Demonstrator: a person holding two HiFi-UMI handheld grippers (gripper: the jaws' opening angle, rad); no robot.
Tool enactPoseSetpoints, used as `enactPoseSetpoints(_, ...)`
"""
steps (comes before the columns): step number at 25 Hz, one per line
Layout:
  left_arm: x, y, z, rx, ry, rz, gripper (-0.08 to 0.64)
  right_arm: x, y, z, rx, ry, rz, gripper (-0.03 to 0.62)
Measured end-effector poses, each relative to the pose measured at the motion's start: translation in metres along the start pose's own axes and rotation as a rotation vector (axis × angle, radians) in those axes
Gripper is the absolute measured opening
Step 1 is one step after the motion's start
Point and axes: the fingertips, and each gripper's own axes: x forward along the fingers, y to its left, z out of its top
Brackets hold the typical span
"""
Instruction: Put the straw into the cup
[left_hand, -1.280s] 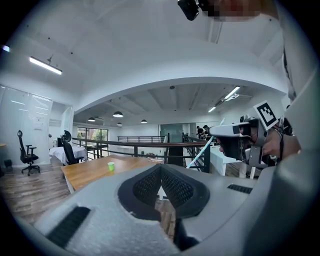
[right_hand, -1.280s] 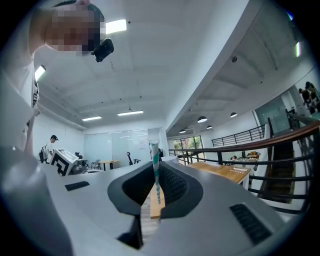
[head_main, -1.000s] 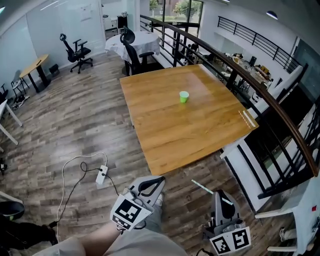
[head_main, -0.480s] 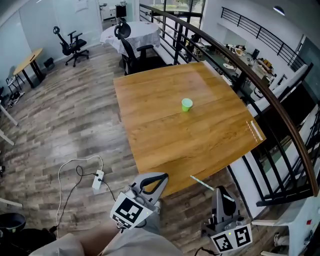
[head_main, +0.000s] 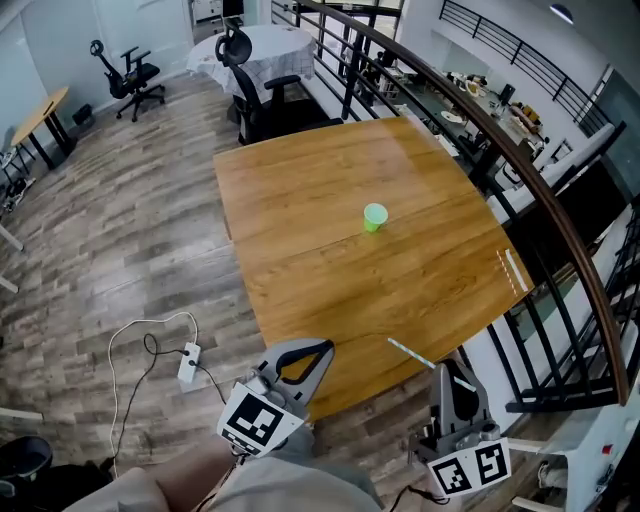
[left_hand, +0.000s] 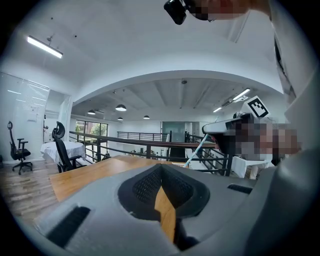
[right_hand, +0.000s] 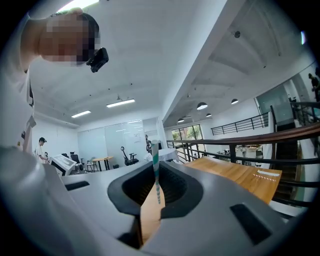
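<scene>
The right gripper (head_main: 449, 368) is pinching the straw (head_main: 410, 352) by the table's (head_main: 300, 200) near edge while the left gripper (head_main: 318, 350) is hanging closed and empty, so the carry seems to be in hand, next calling for a far reach to the mid-table cup (head_main: 375, 217).

Open-plan office mezzanine: swivel chairs (head_main: 128, 76), desks (head_main: 42, 112), wooden table (head_main: 300, 200), railing (head_main: 556, 225).

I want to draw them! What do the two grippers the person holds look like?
Both are grey plastic. The left gripper and the right gripper each have a black ribbed hollow between the jaws, and each carries a white cube with black square markers at its back end.
</scene>
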Motion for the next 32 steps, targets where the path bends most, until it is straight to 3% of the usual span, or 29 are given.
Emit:
enactPoseSetpoints(3,0.003,0.007,0.004,0.012,-0.008,0.003,0.014,0.008,-0.003,0.001,-0.003,0.017,0.001,0.034)
enactPoseSetpoints(8,0.005,0.012,0.008,-0.043,0.004,0.032,0.014,0.019,-0.007,0.007,-0.009,0.027,0.015,0.034)
enactPoseSetpoints(13,0.014,0.008,0.009,0.002,-0.002,0.041,0.014,0.027,-0.02,0.011,-0.007,0.025,0.034,0.034)
enactPoseSetpoints(18,0.031,0.007,0.018,-0.015,0.003,0.076,0.014,0.042,-0.037,0.016,-0.013,0.029,0.062,0.034)
enactPoseSetpoints(25,0.063,0.024,0.024,-0.043,0.009,0.135,0.014,0.085,-0.062,0.031,-0.08,0.01,0.093,0.034)
enactPoseSetpoints(32,0.099,0.062,0.016,0.029,-0.01,0.174,0.014,0.156,-0.089,0.047,-0.162,-0.015,0.118,0.034)
